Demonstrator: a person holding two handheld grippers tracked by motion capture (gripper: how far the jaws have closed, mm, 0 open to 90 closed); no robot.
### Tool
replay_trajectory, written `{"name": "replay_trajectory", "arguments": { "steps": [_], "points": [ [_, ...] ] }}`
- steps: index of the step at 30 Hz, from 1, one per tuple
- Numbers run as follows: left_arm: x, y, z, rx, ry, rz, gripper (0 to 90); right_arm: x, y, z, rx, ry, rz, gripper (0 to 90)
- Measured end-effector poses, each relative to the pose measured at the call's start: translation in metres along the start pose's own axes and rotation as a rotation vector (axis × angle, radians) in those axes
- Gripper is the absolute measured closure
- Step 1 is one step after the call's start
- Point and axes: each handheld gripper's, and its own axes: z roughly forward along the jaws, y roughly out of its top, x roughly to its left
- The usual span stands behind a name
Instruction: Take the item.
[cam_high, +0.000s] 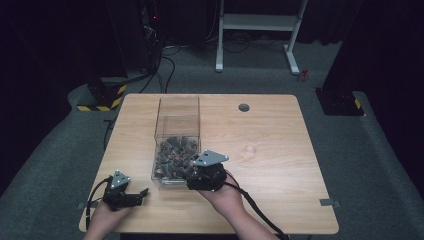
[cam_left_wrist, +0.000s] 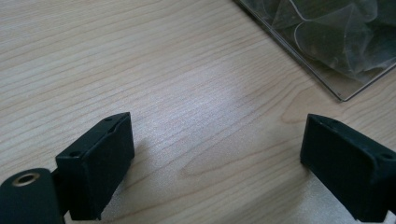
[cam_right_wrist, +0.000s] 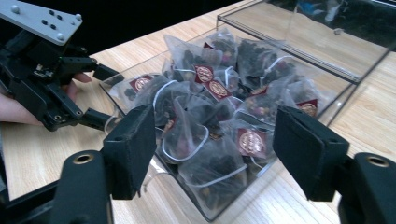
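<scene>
A clear plastic box (cam_high: 177, 117) stands near the table's middle, its near half filled with several tea bags (cam_high: 174, 155) of dark leaves with red tags. In the right gripper view the tea bags (cam_right_wrist: 219, 116) lie just beyond my right gripper (cam_right_wrist: 215, 149), whose jaws stand wide open with nothing between them. From above, the right gripper (cam_high: 206, 172) sits at the box's near right corner. My left gripper (cam_high: 131, 196) rests low over the table left of the box, open and empty. Its own view shows the open left gripper (cam_left_wrist: 215, 163) above bare wood, with the box's corner (cam_left_wrist: 336, 51) at upper right.
The wooden table (cam_high: 270, 150) has a round cable hole (cam_high: 243, 107) at the back. Cables trail from both grippers toward the front edge. A white frame (cam_high: 260, 25) and dark equipment stand on the floor behind.
</scene>
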Motion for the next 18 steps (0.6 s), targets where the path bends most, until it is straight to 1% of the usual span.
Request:
{"name": "replay_trajectory", "arguments": {
  "steps": [3, 4, 8, 13, 16, 18],
  "points": [
    [0.0, 0.0, 0.0, 0.0, 0.0, 0.0, 10.1, 0.002, 0.001, 0.002, 0.0, 0.007, -0.003, 33.3],
    [0.0, 0.0, 0.0, 0.0, 0.0, 0.0, 10.1, 0.003, 0.001, 0.003, 0.002, 0.012, 0.003, 33.5],
    [0.0, 0.0, 0.0, 0.0, 0.0, 0.0, 10.1, 0.005, 0.002, 0.006, 0.004, 0.016, -0.011, 34.5],
    [0.0, 0.0, 0.0, 0.0, 0.0, -0.001, 10.1, 0.008, 0.004, 0.01, 0.008, 0.027, -0.012, 36.8],
    [0.0, 0.0, 0.0, 0.0, 0.0, 0.0, 10.1, 0.01, 0.004, 0.013, 0.008, 0.035, -0.014, 39.4],
    [0.0, 0.0, 0.0, 0.0, 0.0, 0.0, 10.1, 0.011, 0.004, 0.015, 0.012, 0.039, -0.02, 42.7]
  ]
}}
